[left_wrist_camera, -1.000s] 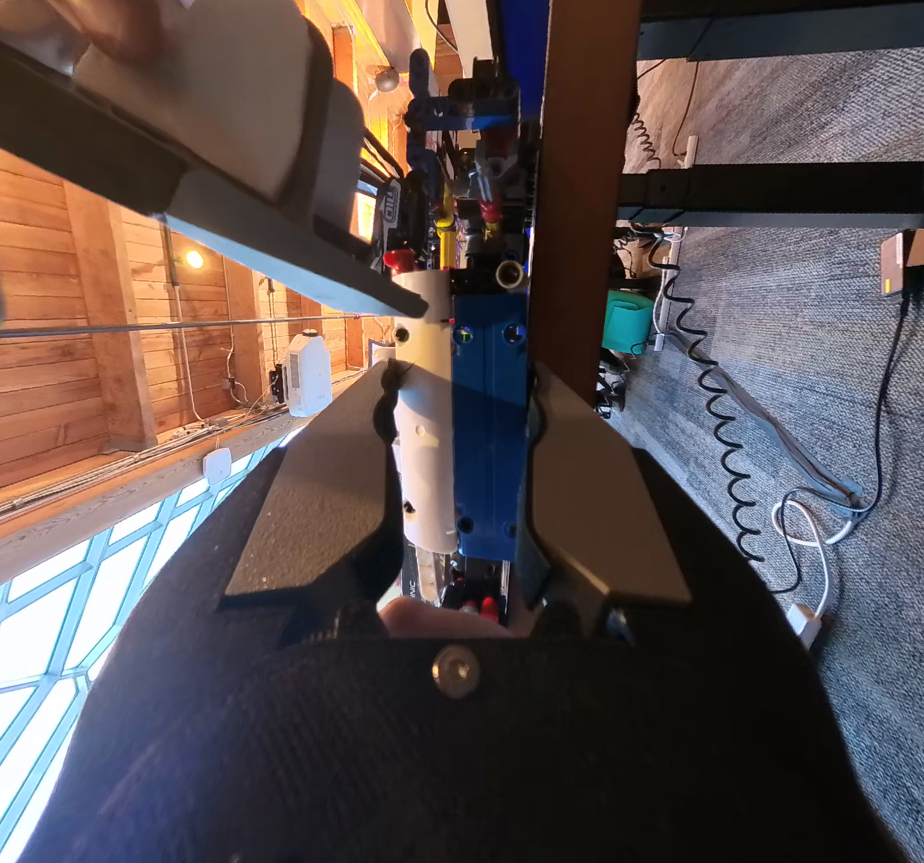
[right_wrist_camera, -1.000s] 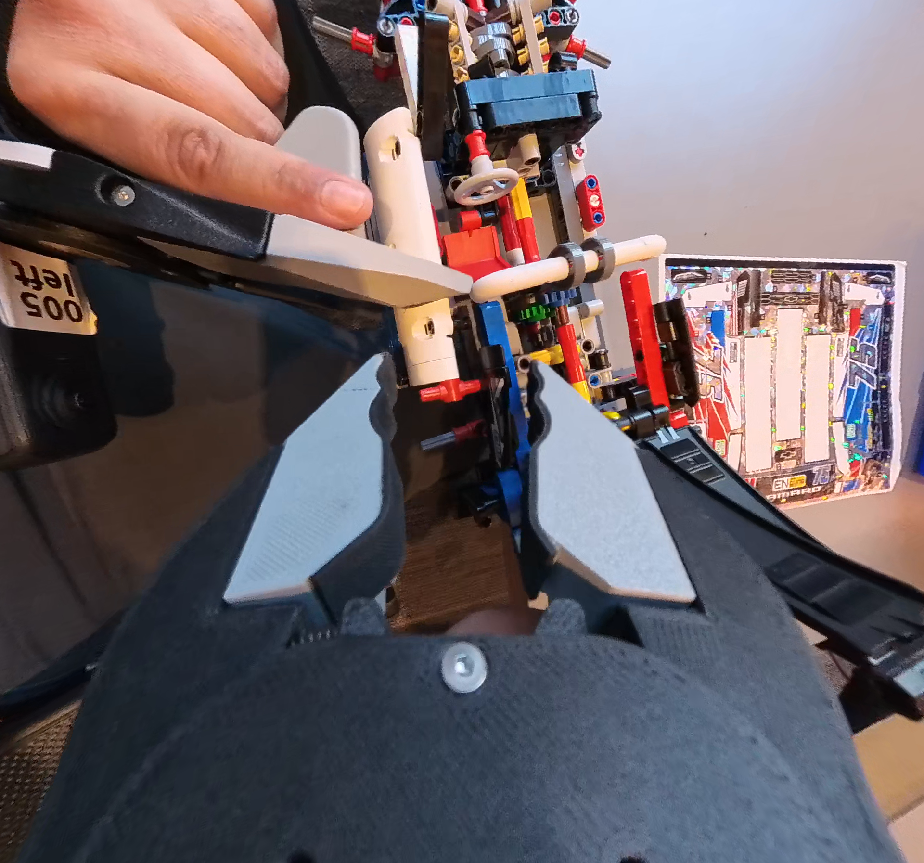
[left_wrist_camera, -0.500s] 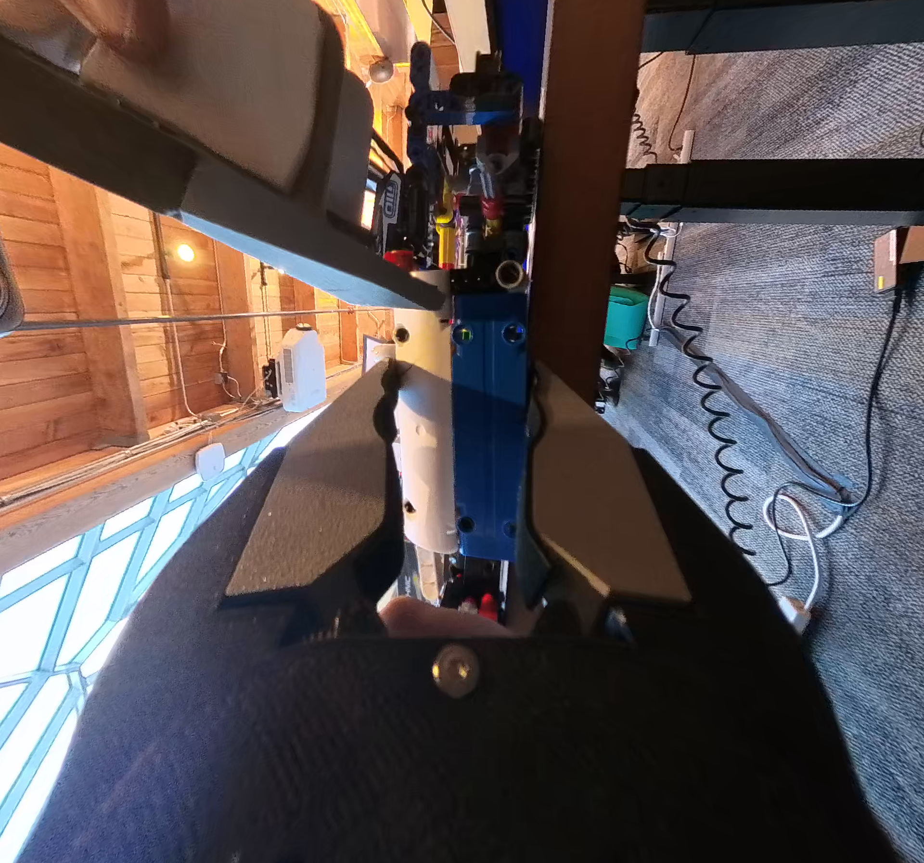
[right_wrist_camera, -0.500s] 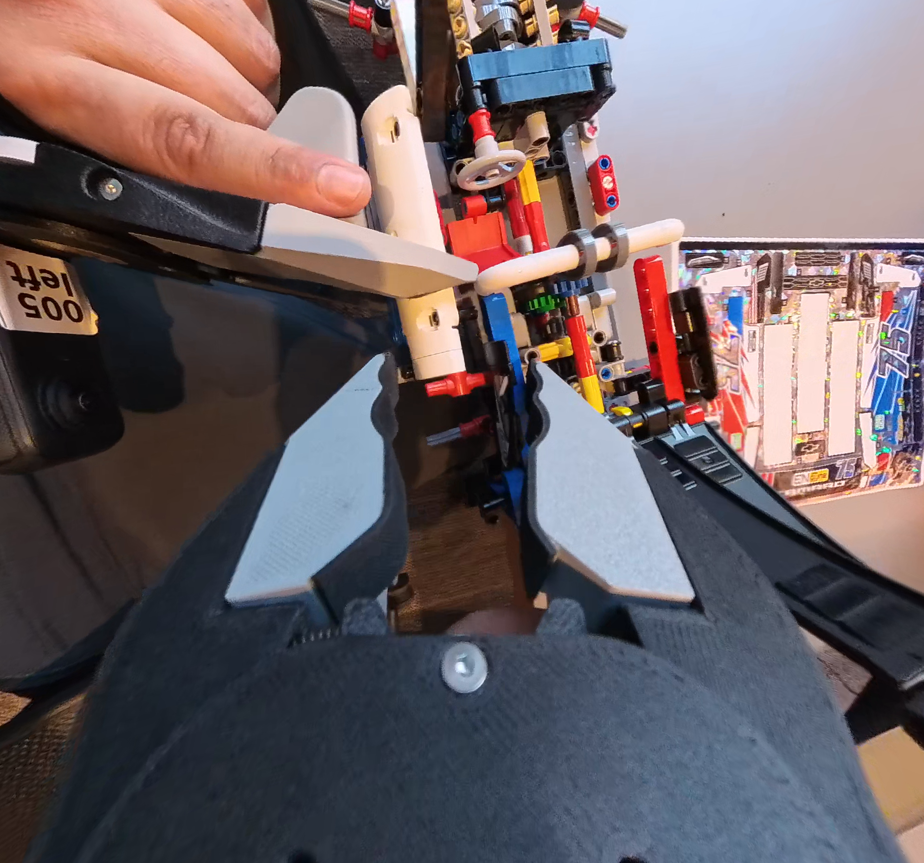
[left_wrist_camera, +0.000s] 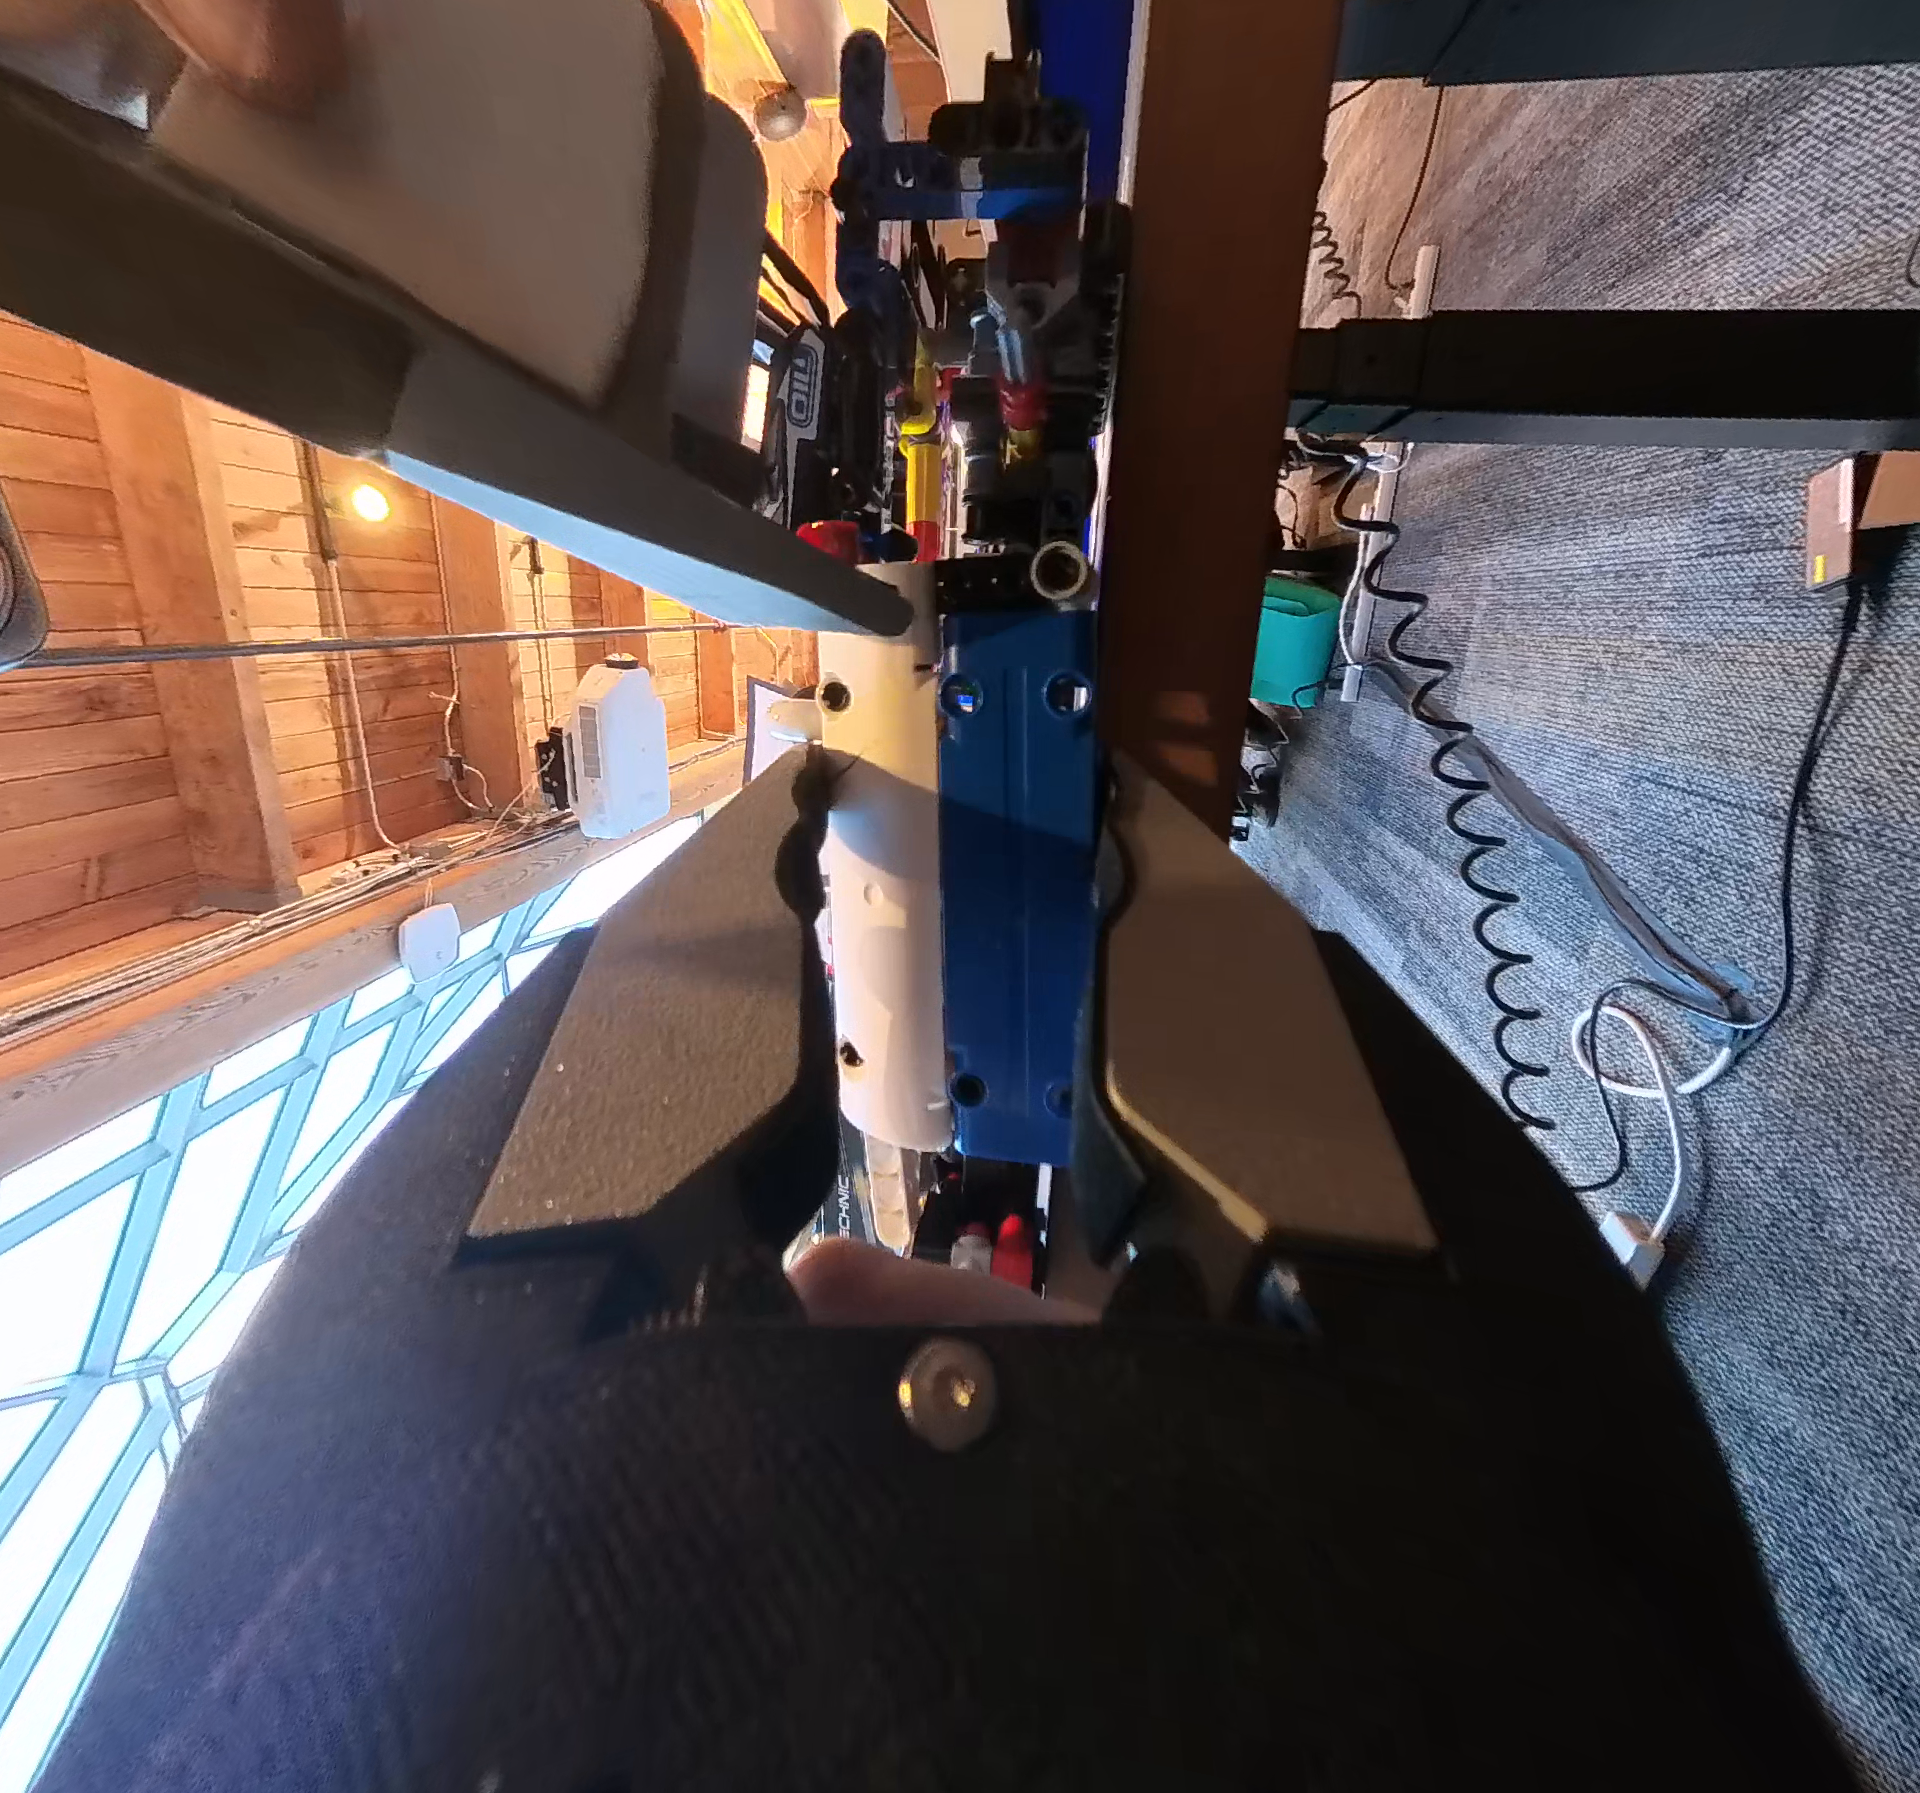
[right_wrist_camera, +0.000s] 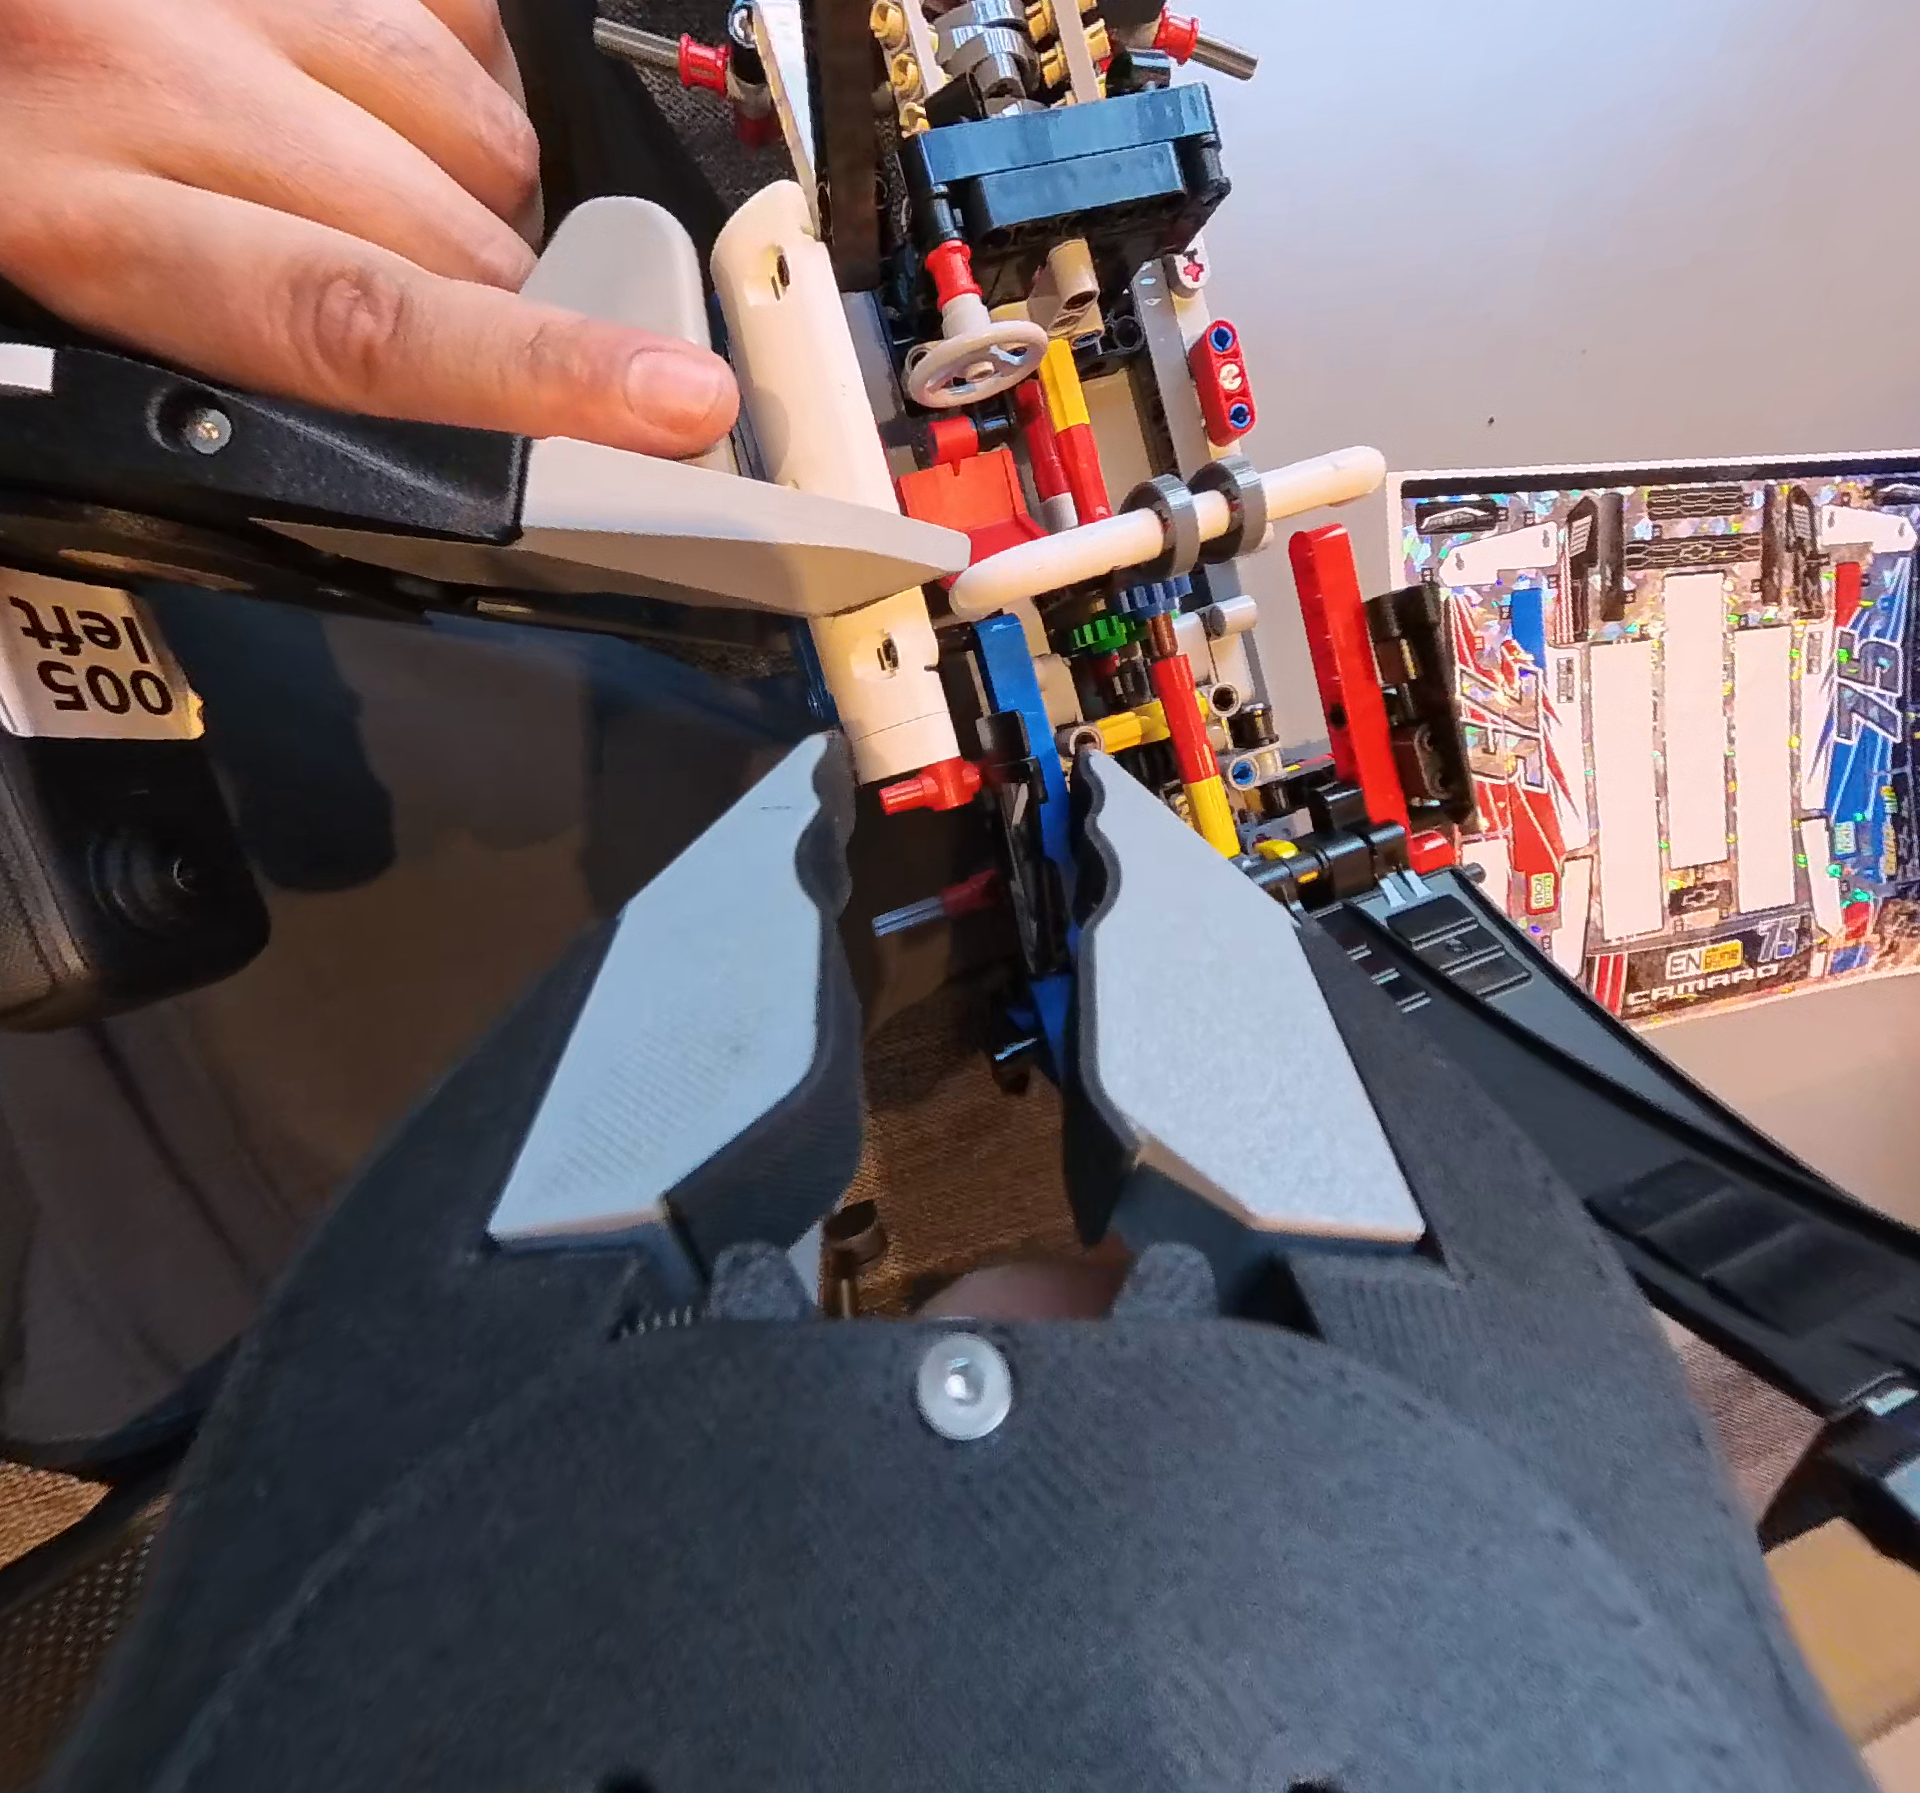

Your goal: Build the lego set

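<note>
A half-built lego car with red, blue, white and yellow technic parts is held in the air between both grippers. My left gripper is shut on it, one finger on its white side panel and the other on its blue panel. It also shows in the right wrist view, with a hand on it. My right gripper is closed round the car's lower end, on a blue and black beam and red pins. Its fingertip touches the white panel.
A shiny sticker sheet lies at the right on a pale surface. A long black curved part runs beside my right gripper. A brown table edge stands close behind the car. Grey carpet with cables lies beyond.
Both grips are the same. The car and both grippers have shifted slightly together, and the sticker sheet sits a little farther right in the right wrist view.
</note>
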Demonstrator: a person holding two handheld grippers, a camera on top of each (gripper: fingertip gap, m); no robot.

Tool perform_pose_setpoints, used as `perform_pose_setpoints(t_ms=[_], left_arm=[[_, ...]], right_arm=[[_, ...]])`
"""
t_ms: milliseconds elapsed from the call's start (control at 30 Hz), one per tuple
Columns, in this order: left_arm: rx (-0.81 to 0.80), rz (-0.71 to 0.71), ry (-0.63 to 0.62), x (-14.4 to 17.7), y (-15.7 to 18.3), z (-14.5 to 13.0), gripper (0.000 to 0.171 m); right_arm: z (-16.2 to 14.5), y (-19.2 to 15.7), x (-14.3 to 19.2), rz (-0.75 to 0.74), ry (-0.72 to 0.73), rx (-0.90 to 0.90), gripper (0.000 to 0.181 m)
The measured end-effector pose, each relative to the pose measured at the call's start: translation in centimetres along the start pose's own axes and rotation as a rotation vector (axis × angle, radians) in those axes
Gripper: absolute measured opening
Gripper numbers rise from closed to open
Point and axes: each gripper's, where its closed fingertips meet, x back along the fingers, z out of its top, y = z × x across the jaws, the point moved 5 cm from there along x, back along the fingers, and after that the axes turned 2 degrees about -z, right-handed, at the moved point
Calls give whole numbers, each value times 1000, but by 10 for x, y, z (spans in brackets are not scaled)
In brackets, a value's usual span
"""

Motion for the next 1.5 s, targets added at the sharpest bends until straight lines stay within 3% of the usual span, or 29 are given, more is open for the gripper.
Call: perform_pose_setpoints(t_ms=[33, 400, 667, 833, 933, 1167, 1500], left_arm=[[-2, 0, 1, 0, 0, 0, 47], [55, 58, 66, 7, 4, -1, 47], [81, 56, 127, 10, 4, -3, 48], [96, 48, 155, 14, 5, -6, 48], [93, 35, 178, 15, 4, -5, 48], [78, 18, 192, 14, 1, -3, 48], [71, -28, 154, 6, -1, 1, 48]], right_arm=[[0, 0, 0, -3, 0, 3, 40], [1, -6, 5, -40, 51, -2, 50], [2, -10, 50, -81, 425, -91, 59], [-54, -15, 92, -127, 703, -171, 55], [-102, -6, 92, -133, 816, -302, 53], [-181, 9, 55, -114, 954, -561, 46], [-232, -4, -3, -4, 1034, -780, 45]])
